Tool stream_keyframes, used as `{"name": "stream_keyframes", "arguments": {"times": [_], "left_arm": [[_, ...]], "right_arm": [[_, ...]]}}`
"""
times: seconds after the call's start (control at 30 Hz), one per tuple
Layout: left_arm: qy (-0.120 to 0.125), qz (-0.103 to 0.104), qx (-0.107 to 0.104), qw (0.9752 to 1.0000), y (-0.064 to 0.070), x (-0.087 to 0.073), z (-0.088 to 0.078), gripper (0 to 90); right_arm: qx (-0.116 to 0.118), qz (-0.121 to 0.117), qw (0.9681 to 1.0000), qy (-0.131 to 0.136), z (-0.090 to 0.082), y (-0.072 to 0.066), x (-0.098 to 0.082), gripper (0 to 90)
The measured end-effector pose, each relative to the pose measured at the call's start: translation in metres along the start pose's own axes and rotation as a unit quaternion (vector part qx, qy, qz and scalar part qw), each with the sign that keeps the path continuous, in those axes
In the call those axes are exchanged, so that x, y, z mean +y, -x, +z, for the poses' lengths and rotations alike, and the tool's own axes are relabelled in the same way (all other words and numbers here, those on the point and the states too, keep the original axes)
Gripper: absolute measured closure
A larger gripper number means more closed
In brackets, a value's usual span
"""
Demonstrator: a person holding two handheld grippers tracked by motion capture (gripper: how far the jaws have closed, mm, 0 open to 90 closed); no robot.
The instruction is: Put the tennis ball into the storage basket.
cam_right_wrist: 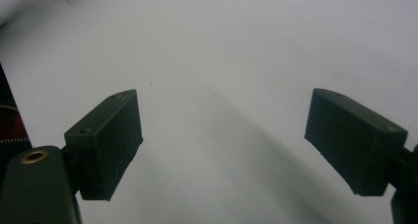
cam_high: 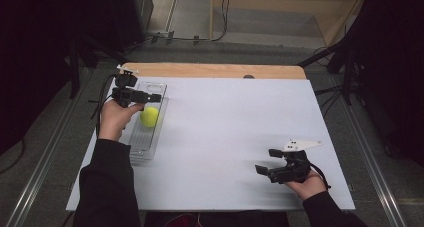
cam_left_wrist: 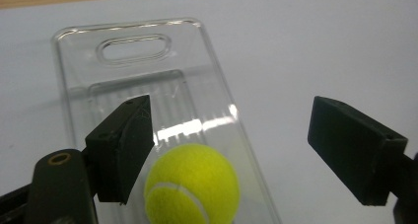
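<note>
Your table (cam_high: 225, 137) carries a white sheet over most of its top, with a strip of bare wood along the far edge. On the left part of that sheet lies a clear plastic tray (cam_high: 145, 139), long and narrow, running away from you; in the left gripper view its far end (cam_left_wrist: 133, 49) has an oval handle slot and its floor is ribbed.

Your left hand (cam_high: 114, 119) rests at the tray's left edge and holds the left gripper (cam_high: 156, 98) over the tray's far half, pointing to the right across it. Its jaws stand apart with nothing pressed between them. In the left gripper view the pads are clear of the ball, which sits low between them and closer to the left-hand pad.

Your right hand (cam_high: 307, 184) holds the right gripper (cam_high: 265, 162) low over the near right part of the sheet, well apart from the tray. Its jaws are wide apart and hold nothing; bare white sheet lies between them.

The yellow-green tennis ball (cam_high: 149, 116) lies inside the tray, about midway along it, just beside your left hand's fingers and just nearer to you than the left gripper's jaws.
</note>
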State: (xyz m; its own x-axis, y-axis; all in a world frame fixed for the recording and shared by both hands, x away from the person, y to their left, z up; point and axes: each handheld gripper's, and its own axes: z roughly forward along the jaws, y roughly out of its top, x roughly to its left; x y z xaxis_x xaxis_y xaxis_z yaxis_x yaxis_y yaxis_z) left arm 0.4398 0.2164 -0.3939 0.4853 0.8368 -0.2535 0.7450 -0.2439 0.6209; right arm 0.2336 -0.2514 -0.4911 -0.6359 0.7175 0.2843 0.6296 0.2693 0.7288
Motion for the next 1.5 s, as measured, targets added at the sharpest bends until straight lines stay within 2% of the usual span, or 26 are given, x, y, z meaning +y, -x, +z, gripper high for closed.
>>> {"name": "stream_keyframes", "arguments": {"times": [0.17, 0.3, 0.43, 0.53, 0.67, 0.8, 0.97, 1.2, 1.3, 1.5], "left_arm": [[0.001, 0.007, -0.027, 0.9996, 0.008, 0.002, 0.002, 18.1], [-0.005, 0.018, -0.033, 0.9993, 0.015, 0.002, 0.005, 18.1], [-0.004, 0.023, -0.051, 0.9984, 0.023, 0.004, 0.008, 18.1], [-0.01, 0.034, -0.059, 0.9976, 0.03, 0.005, 0.01, 18.1], [-0.014, 0.047, -0.059, 0.997, 0.039, 0.007, 0.012, 18.2], [-0.016, 0.052, -0.082, 0.9952, 0.046, 0.008, 0.015, 18.2], [-0.027, 0.062, -0.089, 0.9938, 0.055, 0.007, 0.024, 18.2], [-0.04, 0.079, -0.104, 0.9906, 0.071, 0.004, 0.034, 18.1], [-0.043, 0.09, -0.102, 0.9899, 0.078, 0.003, 0.035, 18.2], [-0.038, 0.097, -0.109, 0.9886, 0.084, 0.001, 0.032, 18.2]], "right_arm": [[-0.001, -0.001, 1.0, 0.0, -0.001, 0.0, 0.0, 12.5], [0.0, 0.0, 1.0, -0.001, 0.0, 0.0, 0.0, 12.5], [-0.001, 0.0, 1.0, -0.002, -0.001, 0.0, -0.001, 12.5], [-0.001, 0.001, 1.0, -0.001, -0.002, 0.0, -0.001, 12.5], [-0.001, 0.002, 1.0, 0.0, -0.002, 0.0, -0.002, 12.5], [-0.002, 0.003, 1.0, -0.001, -0.003, 0.0, -0.002, 12.5], [-0.002, 0.002, 1.0, -0.002, -0.003, 0.0, -0.003, 12.5], [-0.002, 0.003, 1.0, -0.001, -0.003, 0.0, -0.002, 12.5], [0.0, 0.002, 1.0, -0.001, -0.003, -0.001, -0.002, 12.5], [-0.001, 0.003, 1.0, -0.001, -0.003, 0.0, -0.003, 12.4]]}}
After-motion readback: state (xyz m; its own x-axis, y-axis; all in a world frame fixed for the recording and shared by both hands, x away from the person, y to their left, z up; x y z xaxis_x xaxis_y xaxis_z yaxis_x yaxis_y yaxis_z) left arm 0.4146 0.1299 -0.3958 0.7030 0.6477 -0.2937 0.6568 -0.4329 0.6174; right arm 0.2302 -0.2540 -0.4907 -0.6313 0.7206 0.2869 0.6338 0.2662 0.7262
